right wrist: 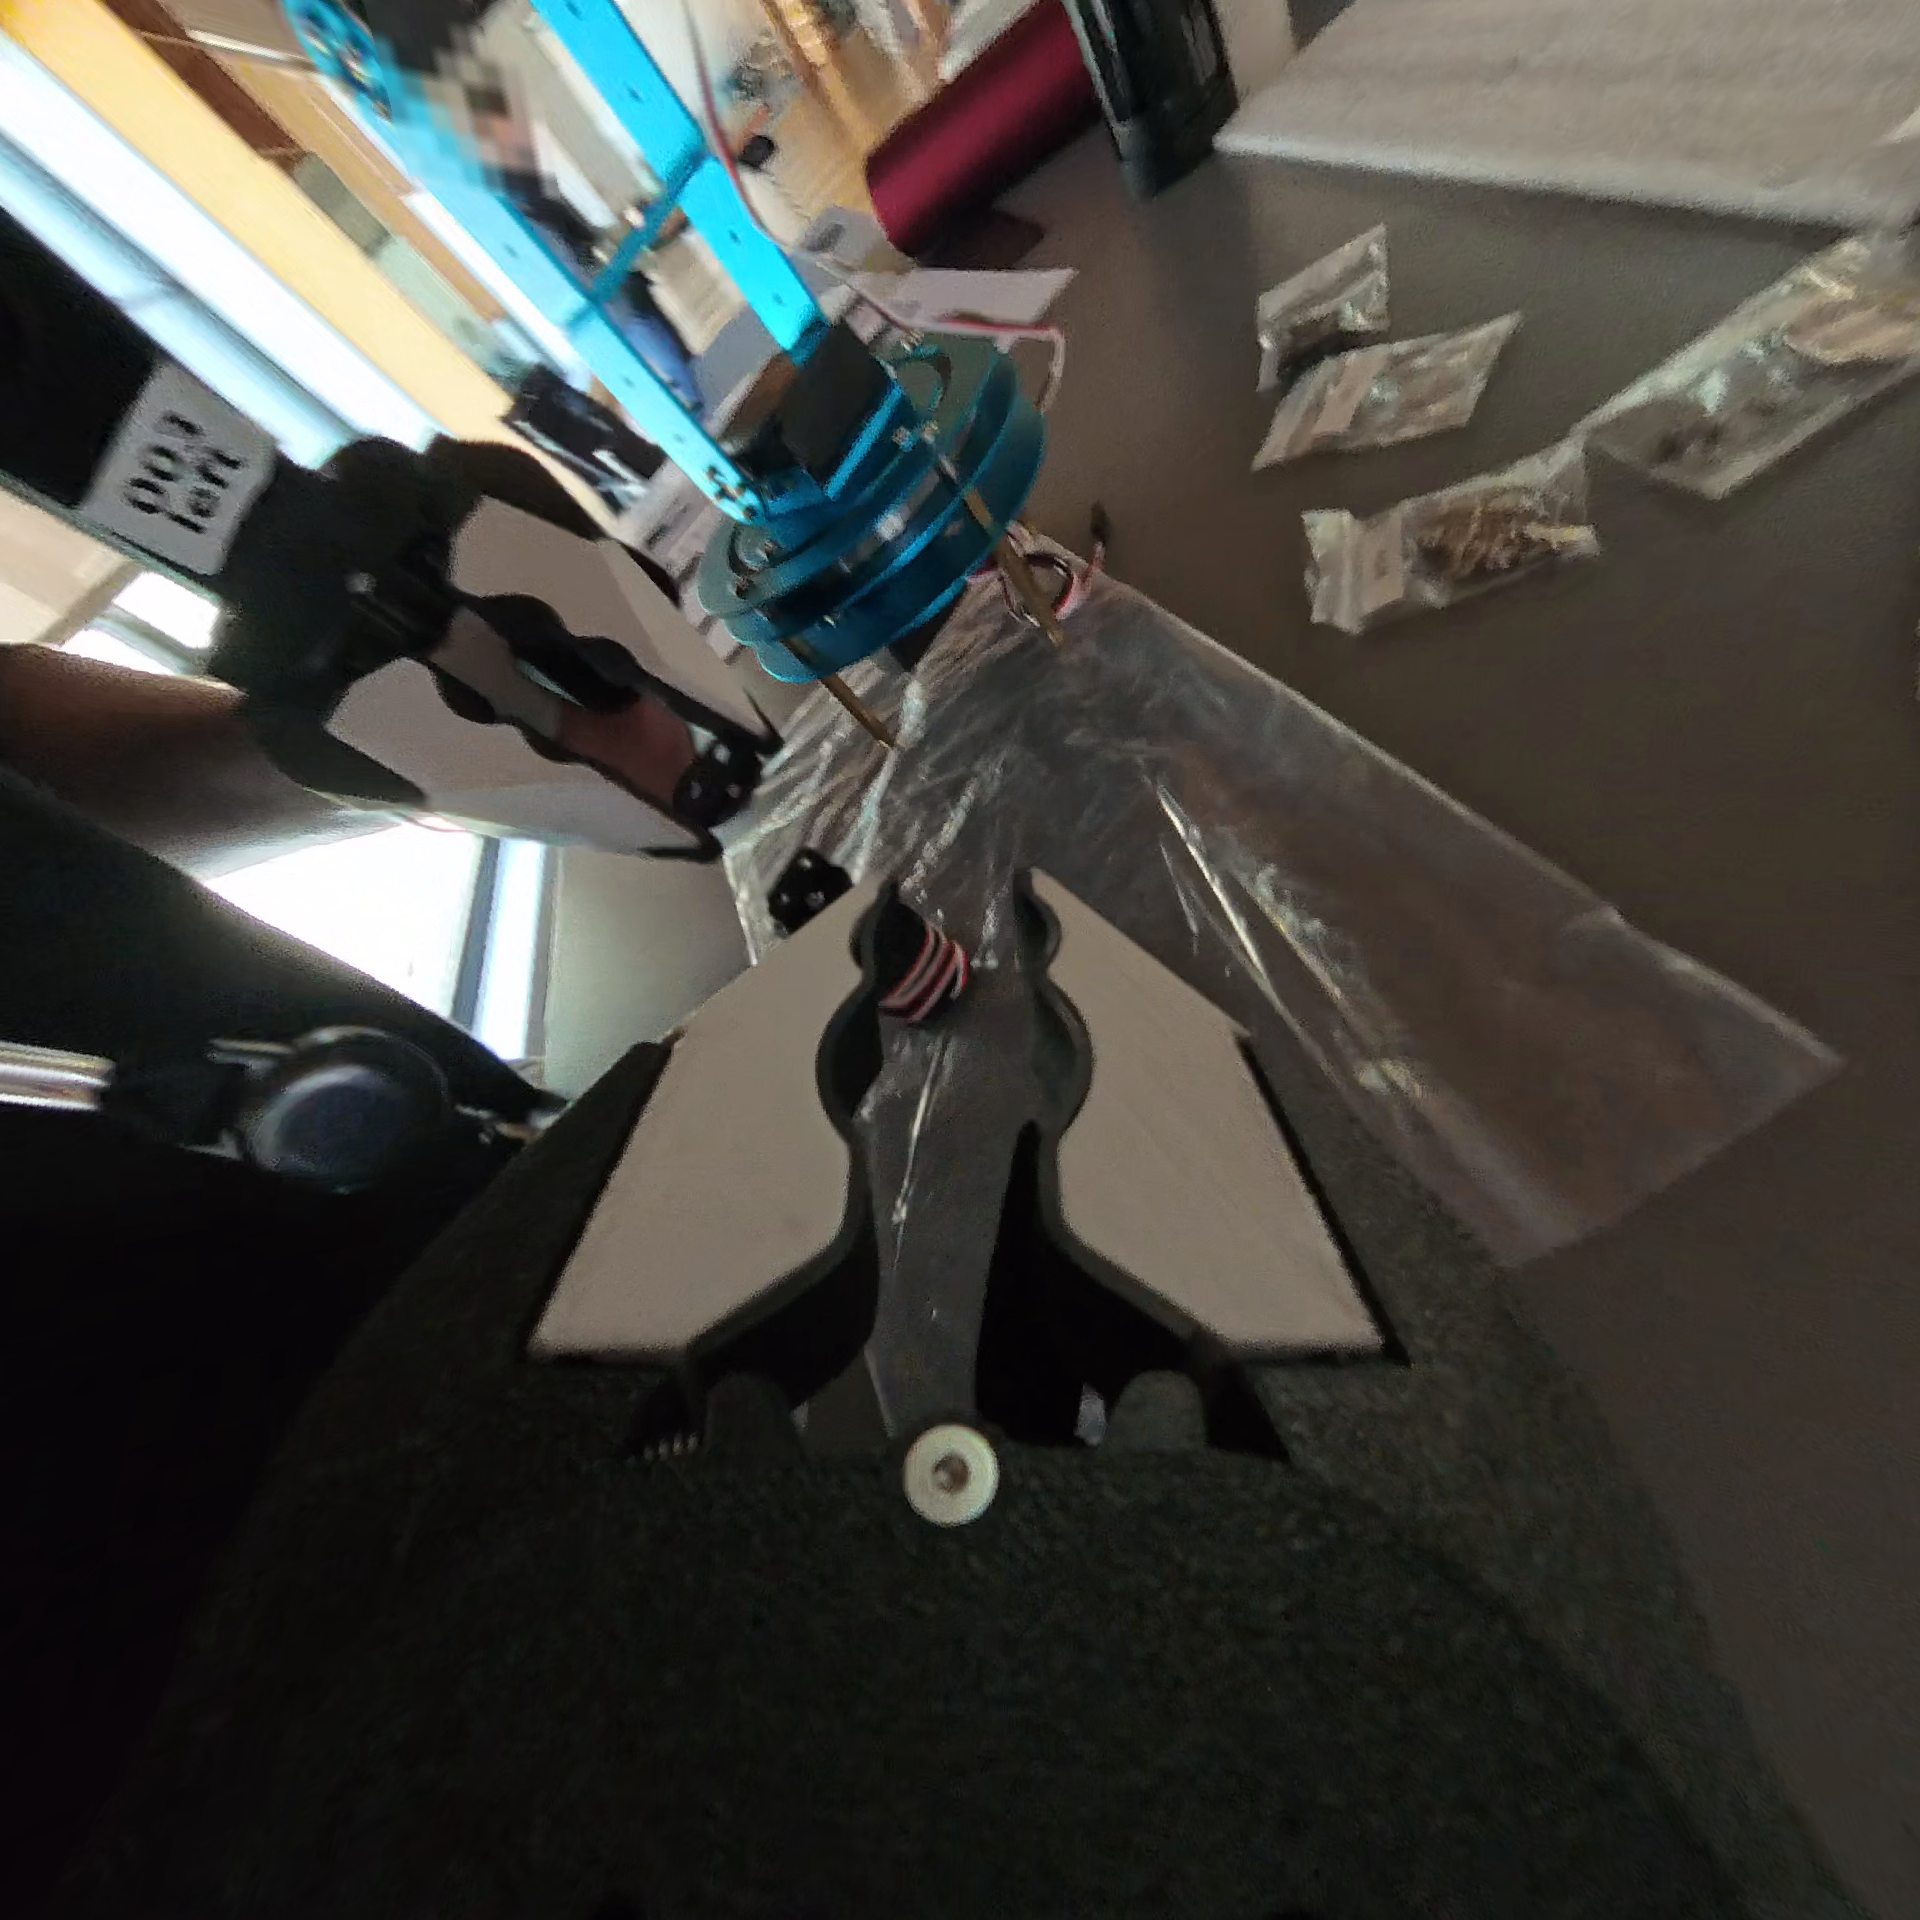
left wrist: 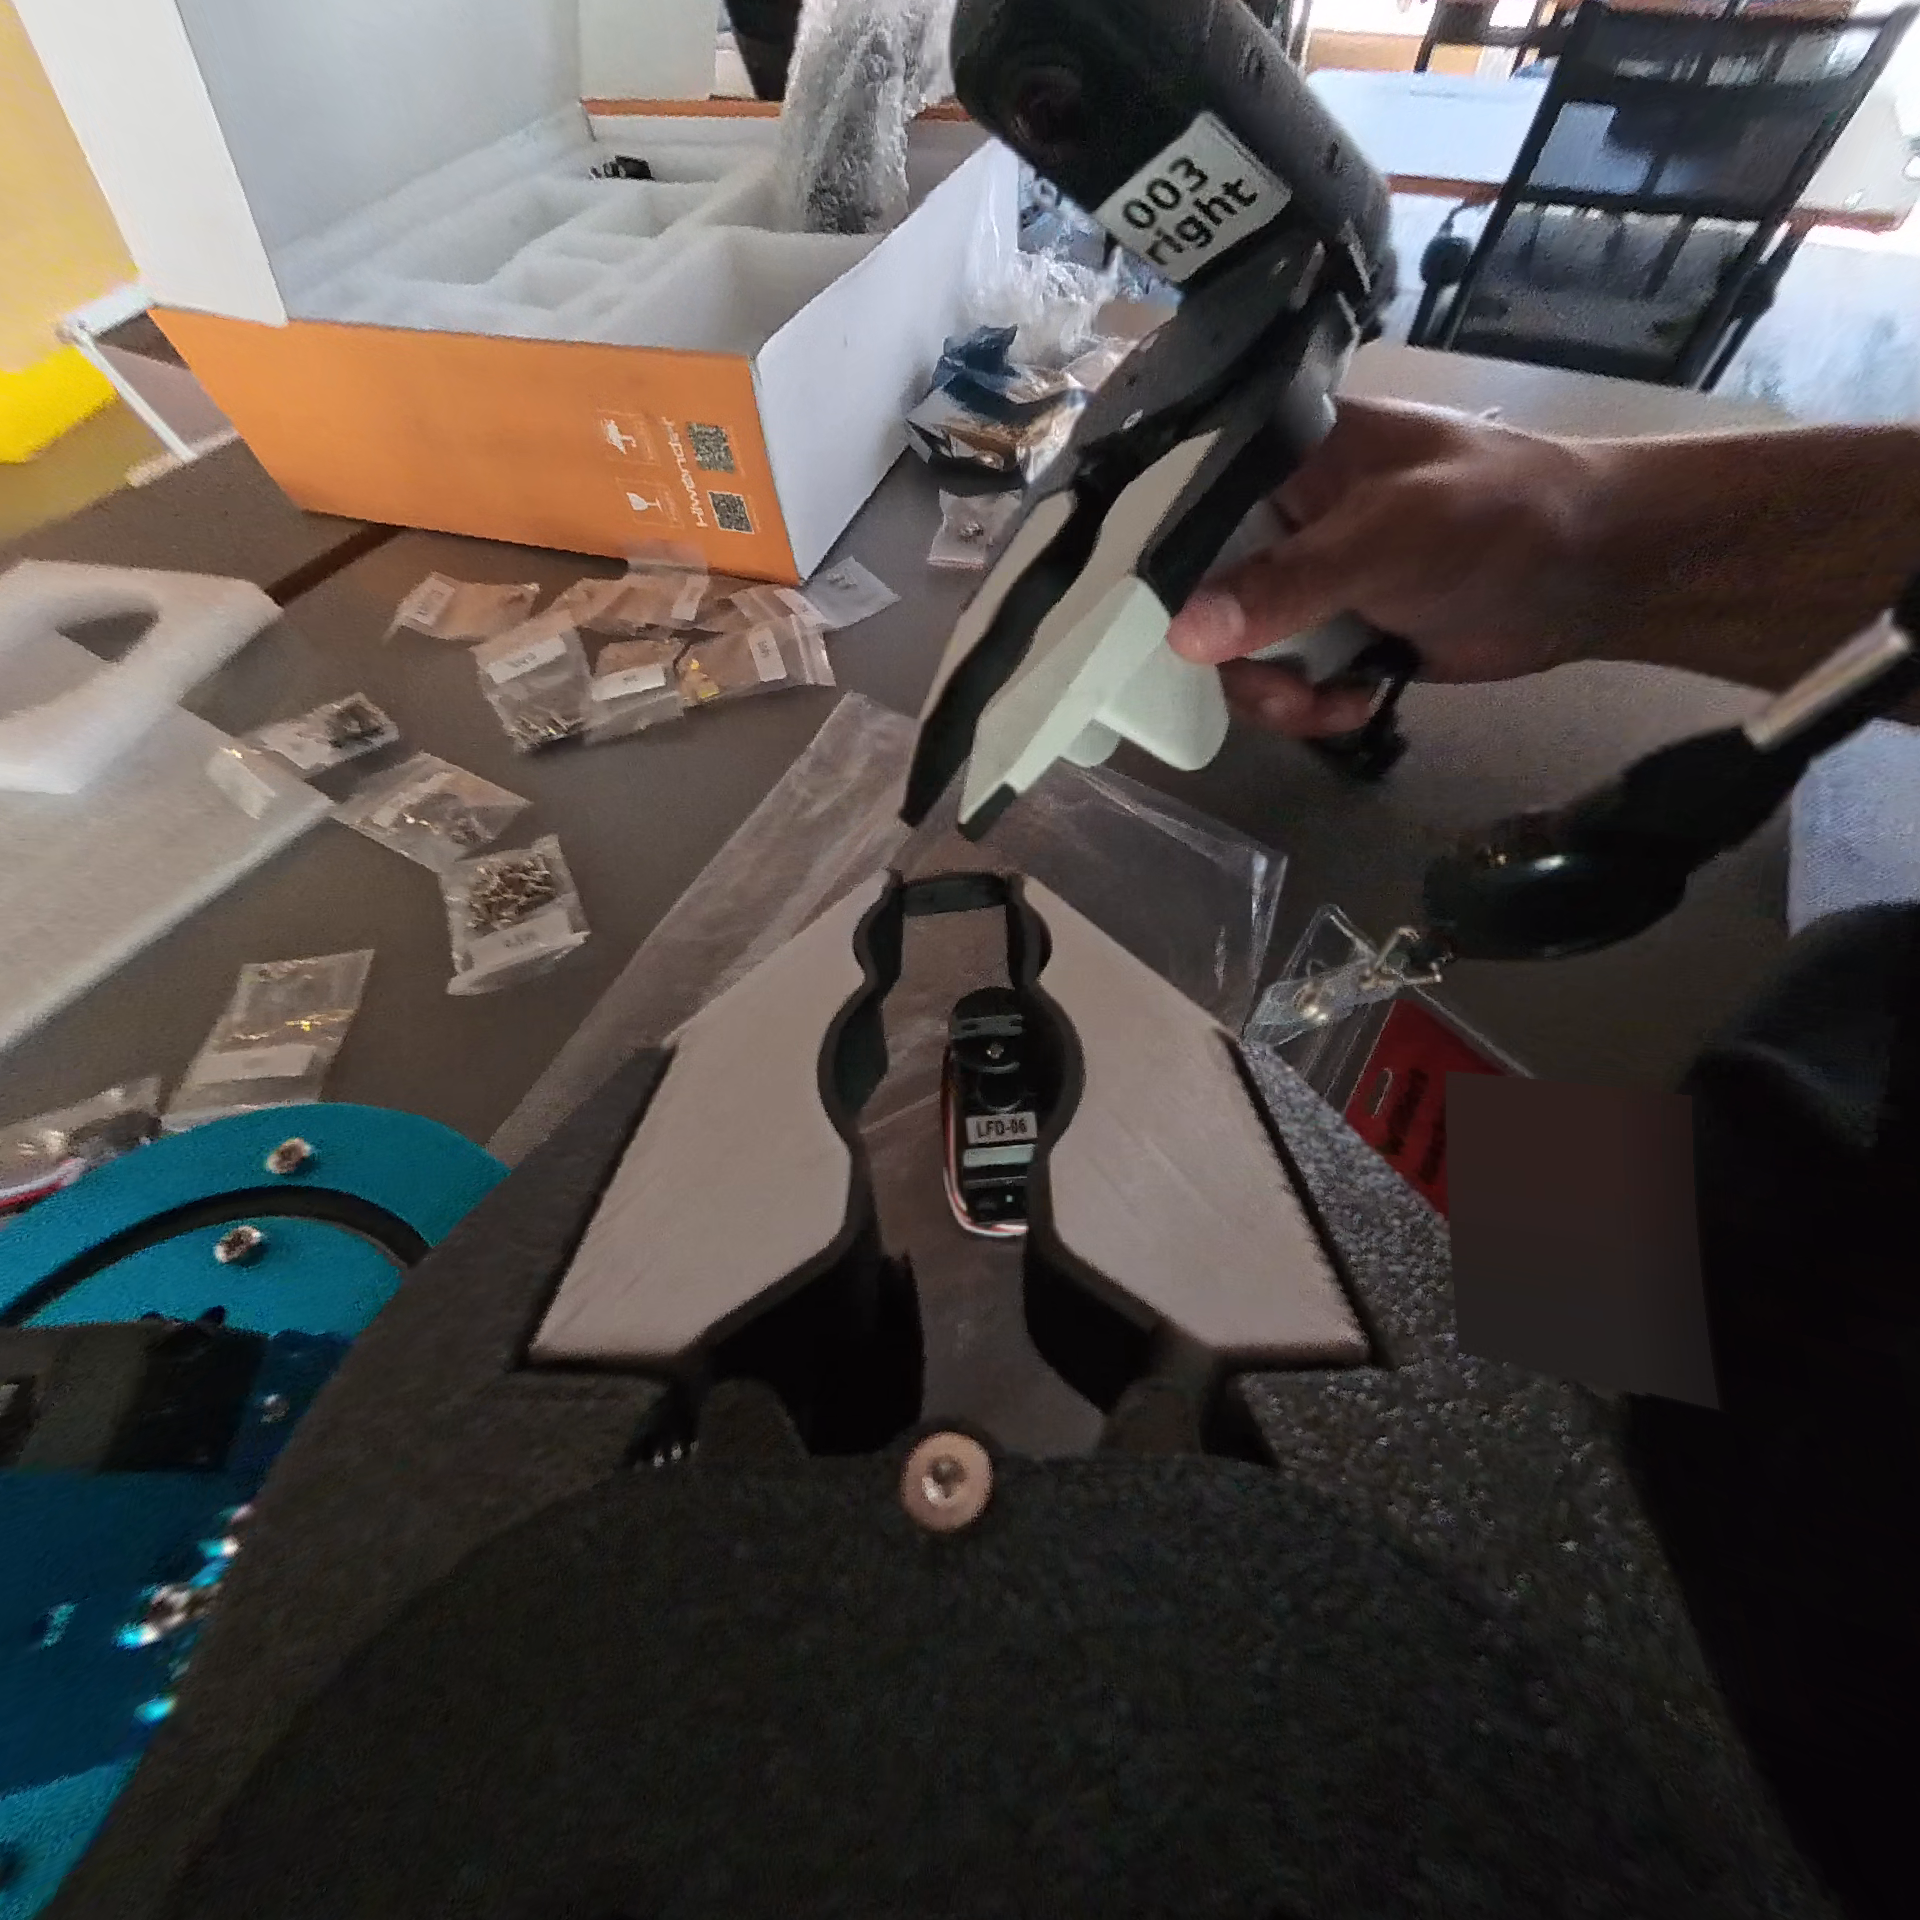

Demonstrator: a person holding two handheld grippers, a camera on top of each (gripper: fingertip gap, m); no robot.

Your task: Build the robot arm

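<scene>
My left gripper (left wrist: 956,896) is nearly shut, with a small black part (left wrist: 951,894) between its tips. In the right wrist view it shows at left (right wrist: 717,821), holding a black bracket with holes (right wrist: 717,779). Below its fingers a black servo (left wrist: 992,1122) with red and white wires lies on a clear plastic bag (left wrist: 1143,831). My right gripper (right wrist: 956,904) is narrow, with a coiled red, white and black wire bundle (right wrist: 925,977) between its fingers, over the clear bag (right wrist: 1299,883). It also shows in the left wrist view (left wrist: 945,816), held by a hand (left wrist: 1455,561), just beyond the left tips.
A blue round base with a blue arm (right wrist: 883,499) stands by the bag and shows at lower left (left wrist: 208,1195). Several small bags of screws (left wrist: 509,894) (right wrist: 1444,551) lie on the brown table. An orange and white box (left wrist: 499,436), white foam (left wrist: 94,665), a badge reel (left wrist: 1538,894), a chair (left wrist: 1662,208). Left tips to right tips: about 5 cm. The black servo (left wrist: 992,1122) sits 5 cm or so from the ends of my left fingers.
</scene>
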